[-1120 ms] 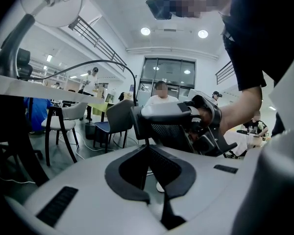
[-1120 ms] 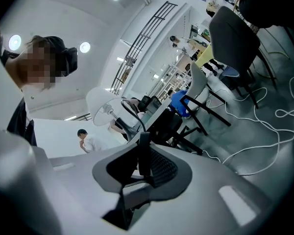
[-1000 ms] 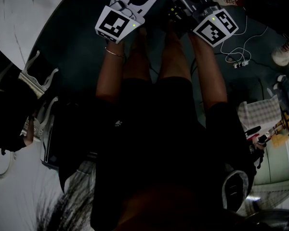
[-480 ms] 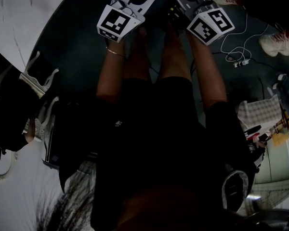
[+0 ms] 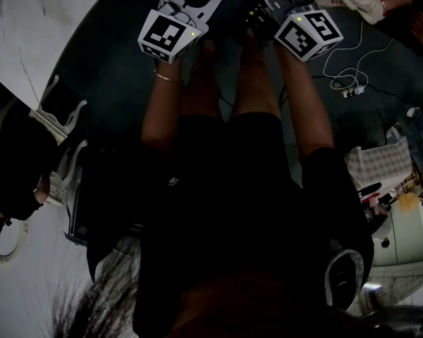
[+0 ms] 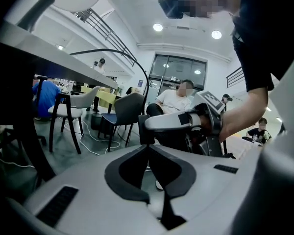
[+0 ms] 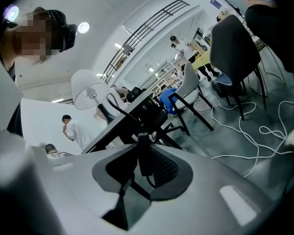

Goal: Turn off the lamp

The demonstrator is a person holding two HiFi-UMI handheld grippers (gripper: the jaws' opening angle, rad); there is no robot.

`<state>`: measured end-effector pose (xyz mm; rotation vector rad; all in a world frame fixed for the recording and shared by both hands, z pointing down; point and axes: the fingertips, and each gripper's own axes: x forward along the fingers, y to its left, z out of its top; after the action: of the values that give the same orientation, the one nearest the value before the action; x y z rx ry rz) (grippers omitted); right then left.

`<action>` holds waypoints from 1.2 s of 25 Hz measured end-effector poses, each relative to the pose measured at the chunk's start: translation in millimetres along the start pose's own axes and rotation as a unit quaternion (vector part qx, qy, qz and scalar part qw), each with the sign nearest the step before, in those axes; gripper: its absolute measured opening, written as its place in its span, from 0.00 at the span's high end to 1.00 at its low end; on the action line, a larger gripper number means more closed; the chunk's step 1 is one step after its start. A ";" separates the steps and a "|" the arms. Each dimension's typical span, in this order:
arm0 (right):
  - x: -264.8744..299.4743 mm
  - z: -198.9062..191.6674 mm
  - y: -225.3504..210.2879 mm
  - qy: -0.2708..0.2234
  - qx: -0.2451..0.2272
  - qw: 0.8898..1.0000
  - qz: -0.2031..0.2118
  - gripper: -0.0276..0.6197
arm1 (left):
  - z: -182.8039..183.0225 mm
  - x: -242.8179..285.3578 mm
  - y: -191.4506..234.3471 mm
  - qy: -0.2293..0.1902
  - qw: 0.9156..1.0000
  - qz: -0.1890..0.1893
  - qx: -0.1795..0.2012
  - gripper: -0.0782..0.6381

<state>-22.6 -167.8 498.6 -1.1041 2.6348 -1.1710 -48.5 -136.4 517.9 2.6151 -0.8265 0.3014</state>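
Jaws pressed together on nothing, the left gripper point(image 6: 146, 133) and right gripper point(image 7: 144, 153) hang well short of the white lamp point(image 7: 90, 93), which stands on the table point(image 7: 118, 127) up-left beyond the right jaws; whether it is lit is unclear.

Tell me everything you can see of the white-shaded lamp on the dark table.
The white-shaded lamp has a round, matte white shade, tilted, on a dark stem that stands on the dark table. A thin black cable arcs beside it. Whether it is lit cannot be told. Only the table seems to touch it.
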 end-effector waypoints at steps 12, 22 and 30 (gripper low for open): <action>14.4 -19.3 -27.6 0.024 -0.012 0.999 -0.026 0.84 | 1.3 8.8 8.4 0.010 1.000 -0.003 -0.009 0.87; 21.7 -42.6 -49.0 0.048 -0.022 0.998 -0.038 0.84 | 3.5 8.6 17.8 0.006 1.000 0.002 -0.017 0.87; 23.1 -62.2 -55.5 0.072 -0.043 0.996 -0.035 0.84 | 7.5 4.8 20.3 0.004 1.000 0.014 -0.020 0.87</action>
<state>-26.8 -168.7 585.0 -1.1795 2.8009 -1.2023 -55.9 -157.2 518.5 2.5650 -0.8583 0.3008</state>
